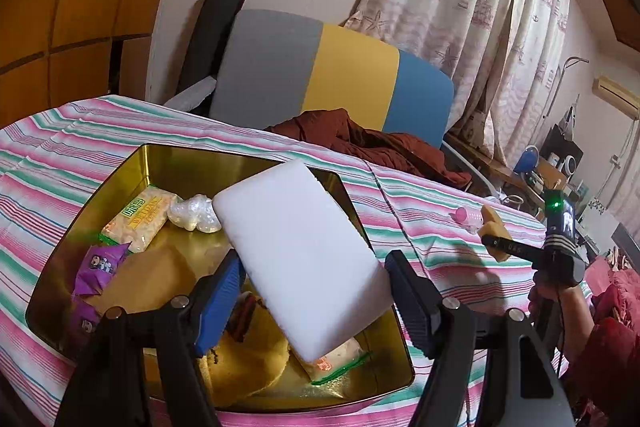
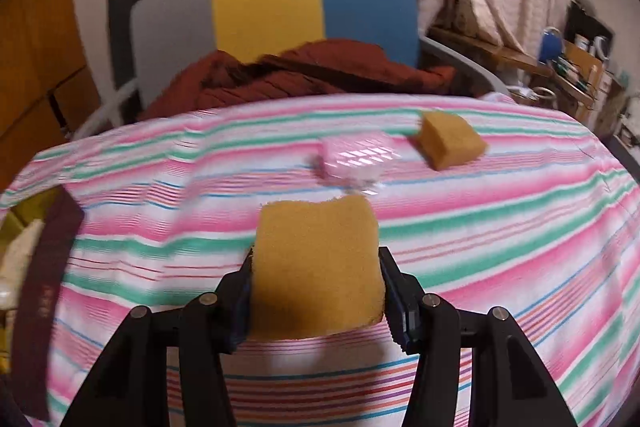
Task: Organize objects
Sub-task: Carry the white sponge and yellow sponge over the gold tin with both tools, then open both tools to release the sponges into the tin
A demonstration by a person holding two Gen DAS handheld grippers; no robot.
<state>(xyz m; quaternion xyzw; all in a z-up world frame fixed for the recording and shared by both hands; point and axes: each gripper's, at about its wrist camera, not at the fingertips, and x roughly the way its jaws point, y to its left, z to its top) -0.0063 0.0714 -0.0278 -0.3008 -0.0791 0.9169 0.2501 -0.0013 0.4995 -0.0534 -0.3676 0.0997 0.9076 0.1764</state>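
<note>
In the left wrist view my left gripper (image 1: 314, 283) is shut on a white foam block (image 1: 300, 251), held tilted over a gold tin tray (image 1: 168, 157). The tray holds a yellow snack packet (image 1: 136, 217), a clear plastic wad (image 1: 194, 213), purple wrappers (image 1: 98, 267) and yellow sponges (image 1: 248, 355). My right gripper (image 2: 316, 291) is shut on a yellow sponge (image 2: 316, 267), above the striped cloth. It also shows at the right of the left wrist view (image 1: 496, 239). A second yellow sponge (image 2: 450, 139) and a pink plastic item (image 2: 356, 157) lie farther back.
The table is covered by a pink, green and white striped cloth (image 2: 480, 227). Behind it stands a chair (image 1: 340, 75) with a dark red garment (image 1: 372, 141). A cluttered shelf (image 2: 576, 63) is at the right. The tray's edge (image 2: 24, 227) shows at left.
</note>
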